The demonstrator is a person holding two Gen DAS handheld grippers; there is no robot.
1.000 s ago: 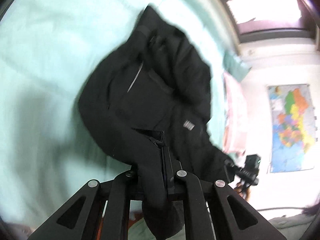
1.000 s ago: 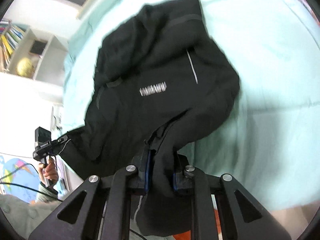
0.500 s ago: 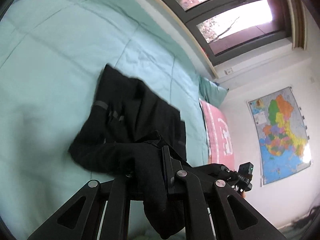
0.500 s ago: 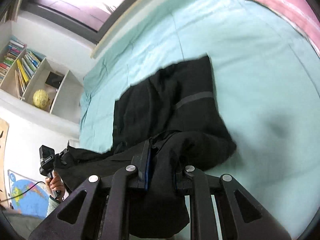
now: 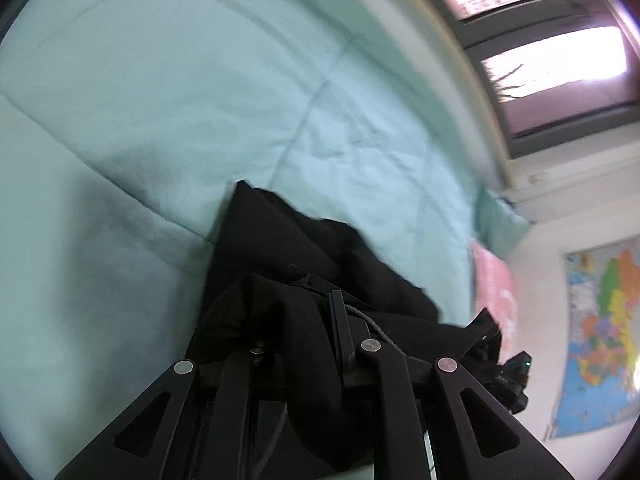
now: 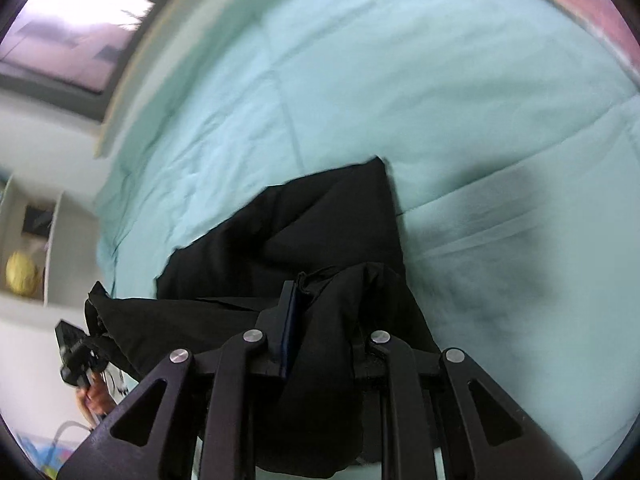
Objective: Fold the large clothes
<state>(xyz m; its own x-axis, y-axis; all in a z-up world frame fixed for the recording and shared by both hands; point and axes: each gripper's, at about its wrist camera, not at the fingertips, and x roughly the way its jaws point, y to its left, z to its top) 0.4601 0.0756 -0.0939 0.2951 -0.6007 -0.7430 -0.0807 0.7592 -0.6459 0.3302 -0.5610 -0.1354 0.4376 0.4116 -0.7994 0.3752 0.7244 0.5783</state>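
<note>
Your left gripper (image 5: 308,320) and right gripper (image 6: 332,312) each pinch black jacket (image 6: 332,216) fabric in nearly closed jaws, the left's just easing wider, the rest spread ahead on the green bed (image 5: 160,80).

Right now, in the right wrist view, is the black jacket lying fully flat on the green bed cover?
No, the black jacket is bunched, and one part is pinched in the right gripper above the green bed cover.
</note>
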